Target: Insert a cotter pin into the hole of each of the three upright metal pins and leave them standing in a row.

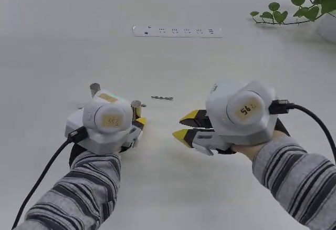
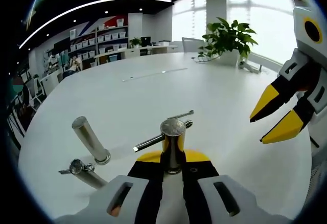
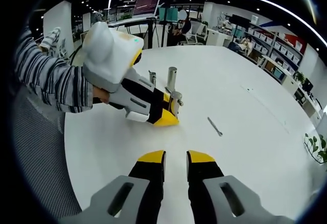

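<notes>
**Loose cotter pin lies ahead of the empty right claw**

Here we have the left gripper (image 2: 172, 166) pinching the foot of a short upright steel pin with a flat round head (image 2: 173, 132). A thin rod seems to run crosswise through it just under the head, so we judge that one fitted. The right gripper (image 3: 177, 158) has its yellow-tipped jaws spread with nothing between them, hovering over the white tabletop (image 3: 245, 96).

What matters now is the thin steel cotter pin (image 3: 214, 126) lying flat and loose on the table. In the right gripper view it sits ahead of the jaws and a little to their right, well apart from them. Its long axis runs mostly away from the camera, close to the line the jaws point along. We reckon the claw must turn to close across that shaft rather than along it.

In the head view the cotter pin (image 1: 161, 98) lies beyond the gap between the two grippers, and the right one is the free one. Its home, we judge, is the bare grey steel pin (image 2: 90, 139) standing near the held pin, to its left in the left gripper view. A third steel pin (image 2: 82, 170) by the left jaw carries a cross-rod too.

Hard to make out: the bare pin's hole, which end of the cotter pin is looped, and the third pin's foot, cut off by the jaw
</notes>
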The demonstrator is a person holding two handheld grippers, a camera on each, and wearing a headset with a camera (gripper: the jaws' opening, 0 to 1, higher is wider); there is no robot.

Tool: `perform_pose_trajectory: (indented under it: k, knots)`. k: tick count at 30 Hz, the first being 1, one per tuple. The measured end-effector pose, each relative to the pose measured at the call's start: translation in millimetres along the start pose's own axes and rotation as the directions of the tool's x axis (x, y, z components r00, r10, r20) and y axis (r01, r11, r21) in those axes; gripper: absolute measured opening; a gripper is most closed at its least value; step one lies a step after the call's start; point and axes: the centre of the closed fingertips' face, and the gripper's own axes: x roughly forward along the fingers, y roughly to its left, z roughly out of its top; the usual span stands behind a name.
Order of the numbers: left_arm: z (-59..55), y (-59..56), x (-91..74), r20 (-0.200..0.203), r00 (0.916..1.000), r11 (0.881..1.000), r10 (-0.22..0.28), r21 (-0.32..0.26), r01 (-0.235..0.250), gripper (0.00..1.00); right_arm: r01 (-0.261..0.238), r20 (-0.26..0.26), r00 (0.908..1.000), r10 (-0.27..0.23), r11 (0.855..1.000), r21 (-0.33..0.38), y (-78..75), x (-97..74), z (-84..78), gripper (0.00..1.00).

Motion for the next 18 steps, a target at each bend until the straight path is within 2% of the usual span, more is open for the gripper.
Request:
perform_pose_trajectory:
  k: [7, 18]
  knots:
    - [0.5, 1.5, 1.2, 0.005, 0.9998, 1.0, 0.018, 0.013, -0.018, 0.1, -0.004, -0.007, 1.0, 0.004, 1.0, 0.021, 0.4, 0.2, -3.5, 0.13]
    - [0.6, 2.1, 1.6, 0.01, 0.9992, 0.999, 0.039, -0.006, -0.039, 0.1, 0.0, 0.003, 1.0, 0.0, 0.999, 0.05, 0.3, 0.8, -3.0, 0.16]
